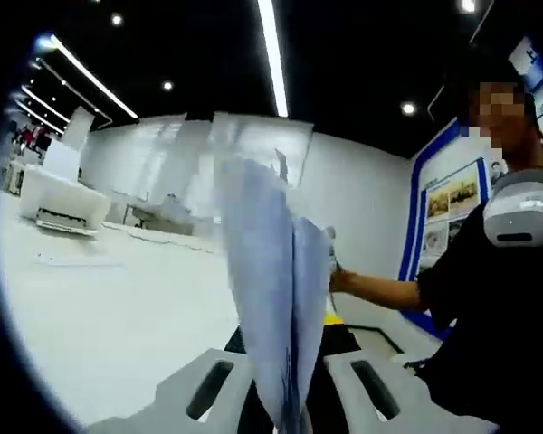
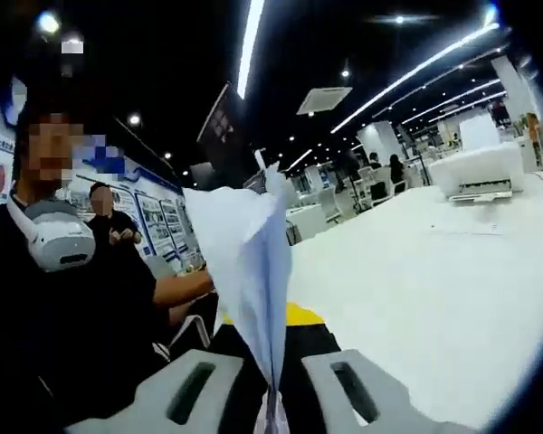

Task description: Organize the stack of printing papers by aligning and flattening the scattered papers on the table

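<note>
Printing papers (image 1: 276, 298) held upright above white counter (image 1: 109, 316), edges splayed. Left gripper (image 1: 285, 411) clamped on lower edge; right gripper (image 2: 273, 411) likewise clamped on papers (image 2: 249, 262). Judgement: light, floppy, slippery sheets; grip near opposite edges, tap down to align.
</note>
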`<state>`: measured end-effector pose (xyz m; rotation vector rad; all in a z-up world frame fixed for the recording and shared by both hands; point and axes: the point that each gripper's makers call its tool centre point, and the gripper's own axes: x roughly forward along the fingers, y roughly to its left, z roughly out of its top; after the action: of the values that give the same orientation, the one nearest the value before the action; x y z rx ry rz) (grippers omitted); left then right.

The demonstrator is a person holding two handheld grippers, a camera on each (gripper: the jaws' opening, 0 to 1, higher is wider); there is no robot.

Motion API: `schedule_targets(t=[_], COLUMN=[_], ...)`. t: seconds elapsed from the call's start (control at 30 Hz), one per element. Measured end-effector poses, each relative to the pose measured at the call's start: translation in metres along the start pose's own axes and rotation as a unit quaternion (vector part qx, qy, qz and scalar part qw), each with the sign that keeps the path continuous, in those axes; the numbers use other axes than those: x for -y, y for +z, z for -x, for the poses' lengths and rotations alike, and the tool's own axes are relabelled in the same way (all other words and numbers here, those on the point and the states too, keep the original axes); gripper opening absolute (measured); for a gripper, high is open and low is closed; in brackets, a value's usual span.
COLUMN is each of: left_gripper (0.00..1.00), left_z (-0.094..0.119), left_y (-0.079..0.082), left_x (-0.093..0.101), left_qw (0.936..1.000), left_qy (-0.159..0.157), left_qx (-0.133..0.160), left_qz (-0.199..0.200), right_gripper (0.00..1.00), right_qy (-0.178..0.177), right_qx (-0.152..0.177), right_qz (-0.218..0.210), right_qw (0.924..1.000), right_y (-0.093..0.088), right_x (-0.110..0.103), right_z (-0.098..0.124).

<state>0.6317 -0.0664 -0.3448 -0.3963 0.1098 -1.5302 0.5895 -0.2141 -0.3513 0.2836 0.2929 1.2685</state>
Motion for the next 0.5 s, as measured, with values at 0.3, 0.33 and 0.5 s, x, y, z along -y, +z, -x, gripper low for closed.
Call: schedule_targets(t=[0.3,0.33,0.5], left_gripper=[0.12,0.13,0.12], left_z=[0.012,0.016,0.026], left_y=[-0.007,-0.007,-0.004], left_x=[-0.013,-0.014,-0.01], left_qw=[0.9991,0.9986,0.9957], left_qy=[0.038,0.036,0.029], left_qx=[0.001,0.009,0.041], left_qz=[0.02,0.037,0.078], right_gripper=[0.0,0.0,0.0], right_qy=[-0.001,-0.006,-0.034], right_qx=[-0.004,-0.009,-0.011], right_qz=[-0.105,-0.114,-0.142], right_qw=[0.9944,0.9934,0.9892], right_y=[0.005,0.001,-0.009], right_x=[0.005,0.009,0.027], right_z=[-0.005,-0.005,0.001])
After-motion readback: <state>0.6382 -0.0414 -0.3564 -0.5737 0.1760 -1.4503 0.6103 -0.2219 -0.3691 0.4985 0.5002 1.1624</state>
